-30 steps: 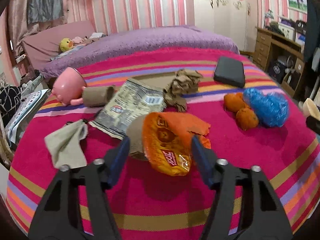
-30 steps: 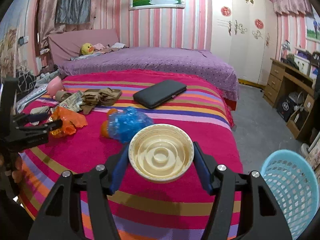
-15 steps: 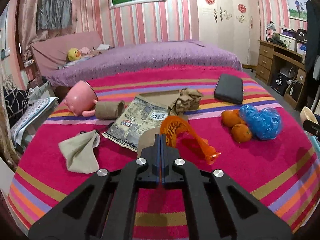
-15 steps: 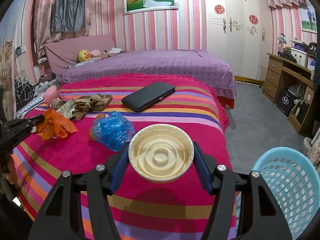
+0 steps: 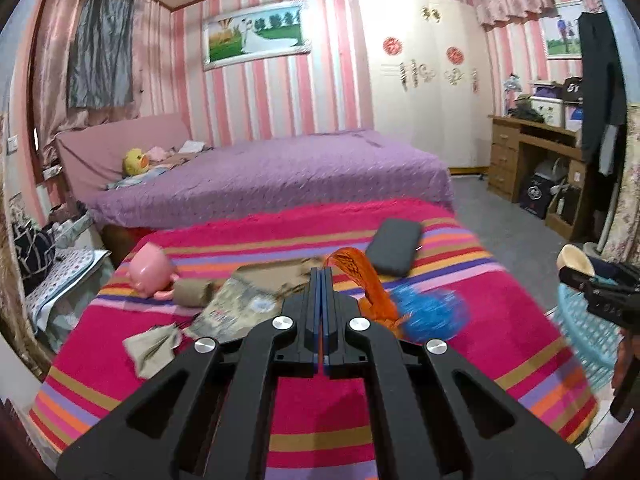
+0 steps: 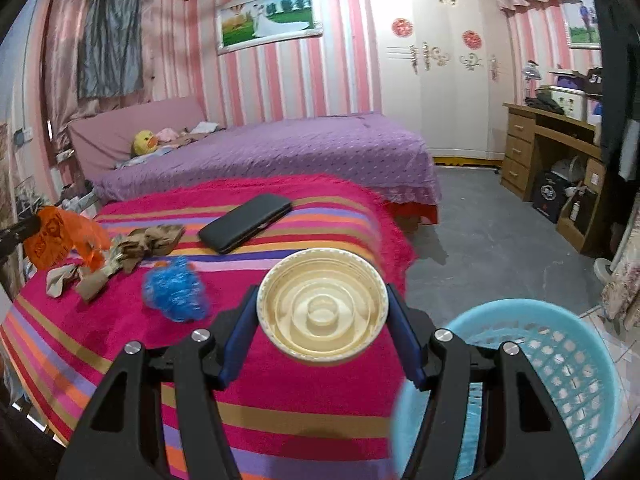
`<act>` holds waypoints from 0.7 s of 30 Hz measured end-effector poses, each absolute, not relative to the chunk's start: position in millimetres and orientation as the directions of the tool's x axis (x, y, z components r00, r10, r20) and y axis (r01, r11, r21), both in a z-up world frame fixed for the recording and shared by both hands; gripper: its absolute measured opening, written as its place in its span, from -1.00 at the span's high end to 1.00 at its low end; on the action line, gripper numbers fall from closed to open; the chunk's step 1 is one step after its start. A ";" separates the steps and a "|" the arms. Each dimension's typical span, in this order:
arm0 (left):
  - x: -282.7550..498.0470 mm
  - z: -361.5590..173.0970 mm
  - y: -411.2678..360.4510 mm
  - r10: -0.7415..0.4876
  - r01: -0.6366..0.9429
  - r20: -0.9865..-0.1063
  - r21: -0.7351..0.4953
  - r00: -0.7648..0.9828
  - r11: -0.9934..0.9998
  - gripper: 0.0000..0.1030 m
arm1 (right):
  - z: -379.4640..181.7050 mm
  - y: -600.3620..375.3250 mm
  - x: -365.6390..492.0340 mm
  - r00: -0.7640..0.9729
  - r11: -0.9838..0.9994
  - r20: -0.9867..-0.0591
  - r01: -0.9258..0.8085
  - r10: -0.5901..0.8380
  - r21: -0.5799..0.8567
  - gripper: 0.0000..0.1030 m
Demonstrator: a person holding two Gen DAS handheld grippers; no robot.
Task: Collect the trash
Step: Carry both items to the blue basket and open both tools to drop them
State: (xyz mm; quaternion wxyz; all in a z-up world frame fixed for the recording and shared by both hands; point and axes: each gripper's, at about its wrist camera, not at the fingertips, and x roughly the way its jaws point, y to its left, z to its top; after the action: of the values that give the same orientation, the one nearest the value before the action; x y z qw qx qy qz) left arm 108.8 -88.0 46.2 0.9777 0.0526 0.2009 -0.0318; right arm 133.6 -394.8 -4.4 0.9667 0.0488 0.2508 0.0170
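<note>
On the left, the left gripper point(image 5: 322, 280) has its fingers pressed together on a corner of the orange wrapper point(image 5: 362, 278), which hangs from the tips, lifted above the striped blanket point(image 5: 500, 320). Below it on the blanket lie a pink cup point(image 5: 150, 270), a printed bag point(image 5: 236, 308), a blue mesh ball point(image 5: 430, 314) and a black case point(image 5: 394, 250). To the right, the right gripper point(image 6: 322, 316) holds a cream bowl point(image 6: 322, 316) pinched between its fingers point(image 6: 240, 332), bottom facing the camera, above the blanket's edge, just beside the light-blue basket point(image 6: 576, 380) on the floor.
</note>
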 end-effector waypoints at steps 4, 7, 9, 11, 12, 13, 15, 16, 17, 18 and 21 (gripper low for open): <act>112.4 47.7 -123.7 -0.087 0.125 -0.407 0.067 0.909 0.990 1.00 | -3.3 -431.0 126.1 0.872 0.992 -0.489 0.053 0.008 0.112 -0.19; 114.8 44.5 -154.5 -0.130 0.164 -0.427 0.045 0.895 0.985 1.00 | -2.1 -457.9 118.4 0.866 0.991 -0.498 0.100 -0.045 0.085 -0.19; 115.4 41.4 -176.2 -0.163 0.197 -0.436 0.034 0.885 0.980 1.00 | -1.9 -476.5 112.5 0.861 0.989 -0.503 0.130 -0.078 0.069 -0.19; 115.5 36.4 -202.1 -0.205 0.238 -0.451 0.018 0.869 0.971 1.00 | -2.7 -494.8 105.9 0.854 0.986 -0.509 0.158 -0.106 0.059 -0.19; 115.8 34.4 -211.2 -0.220 0.252 -0.457 0.010 0.862 0.968 1.00 | -3.8 -505.3 102.9 0.849 0.984 -0.515 0.172 -0.122 0.051 -0.19; 116.4 31.7 -224.4 -0.243 0.274 -0.467 -0.002 0.850 0.962 1.00 | -5.2 -513.9 100.1 0.843 0.982 -0.520 0.184 -0.136 0.043 -0.19; 116.6 27.3 -245.0 -0.281 0.309 -0.480 -0.021 0.831 0.951 1.00 | -8.8 -532.8 93.5 0.833 0.977 -0.530 0.210 -0.160 0.035 -0.19; 116.2 24.9 -255.3 -0.297 0.325 -0.484 -0.027 0.824 0.945 1.00 | -10.7 -540.4 90.0 0.829 0.974 -0.533 0.221 -0.167 0.039 -0.19; 116.2 22.6 -264.1 -0.308 0.337 -0.487 -0.030 0.817 0.941 1.00 | -12.6 -548.5 86.9 0.826 0.971 -0.537 0.233 -0.171 0.049 -0.19; 116.2 18.8 -275.9 -0.324 0.355 -0.496 -0.034 0.806 0.934 1.00 | -14.5 -557.2 83.5 0.823 0.967 -0.540 0.246 -0.176 0.059 -0.19; 116.0 7.7 -304.6 -0.361 0.398 -0.519 -0.044 0.774 0.916 1.00 | -20.1 -578.5 75.8 0.815 0.957 -0.546 0.279 -0.196 0.074 -0.19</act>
State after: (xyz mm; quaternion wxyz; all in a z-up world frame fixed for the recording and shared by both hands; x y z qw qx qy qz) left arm 116.0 -304.6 7.7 0.9413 0.0342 0.2686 -0.2016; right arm 75.8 -578.5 -20.1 0.9496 0.0756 0.2773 -0.1250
